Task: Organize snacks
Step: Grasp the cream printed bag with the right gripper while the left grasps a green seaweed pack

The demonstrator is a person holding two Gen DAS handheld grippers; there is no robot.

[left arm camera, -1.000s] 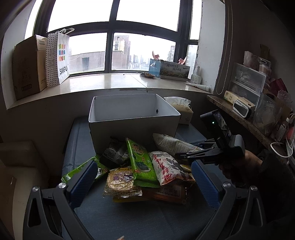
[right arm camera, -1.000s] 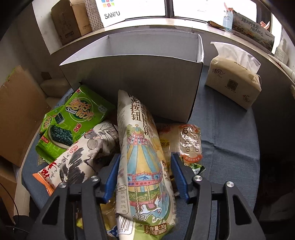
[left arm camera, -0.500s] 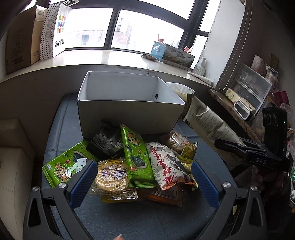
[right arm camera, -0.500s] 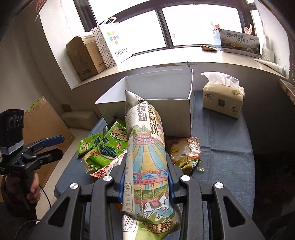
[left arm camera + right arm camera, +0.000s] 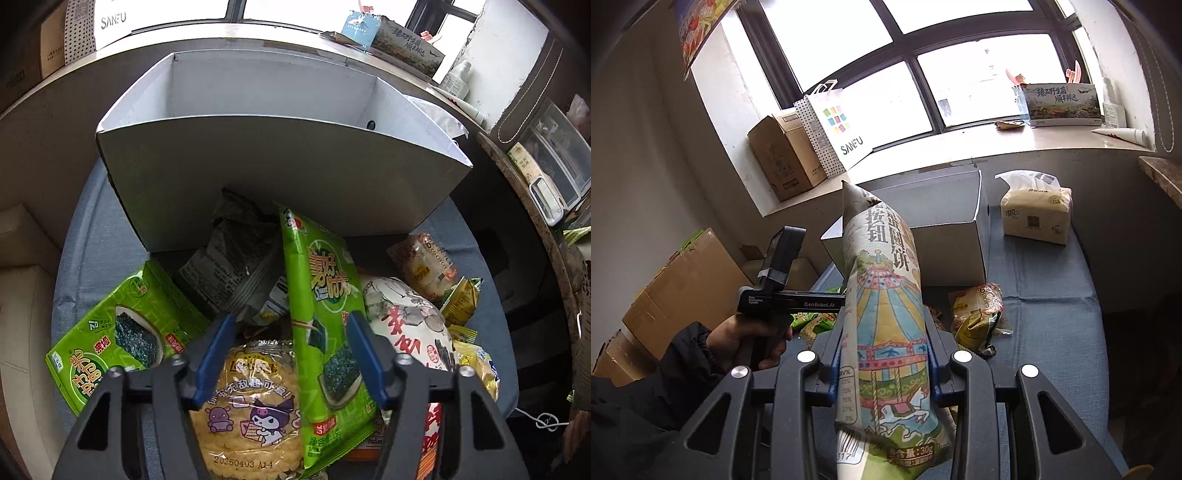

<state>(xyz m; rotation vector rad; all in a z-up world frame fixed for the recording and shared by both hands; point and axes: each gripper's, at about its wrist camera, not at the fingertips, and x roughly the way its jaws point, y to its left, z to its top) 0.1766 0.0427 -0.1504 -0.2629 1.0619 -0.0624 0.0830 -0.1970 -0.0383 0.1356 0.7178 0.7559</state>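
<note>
A pile of snack packets lies on the blue cloth in front of an open white box (image 5: 280, 177). My left gripper (image 5: 290, 345) is open and low over the pile, its fingers on either side of a green seaweed packet (image 5: 325, 325) and a yellow round-cracker packet (image 5: 247, 406). A second green seaweed packet (image 5: 118, 336), a dark crumpled packet (image 5: 236, 258) and a white-and-red packet (image 5: 410, 325) lie around them. My right gripper (image 5: 886, 332) is shut on a tall carousel-print biscuit bag (image 5: 886, 317), held upright in the air before the white box (image 5: 953, 243).
A tissue pack (image 5: 1036, 212) stands on the blue cloth (image 5: 1052, 295) right of the box. A clear snack bag and small yellow packets (image 5: 979, 314) lie in front of the box. A SANFU paper bag (image 5: 834, 125) and a cardboard box (image 5: 783, 155) stand on the windowsill. Cardboard boxes sit at far left.
My left gripper has dropped down and forward onto the pile, its fingers closer together. My right gripper has lifted the carousel bag higher off the pile.
</note>
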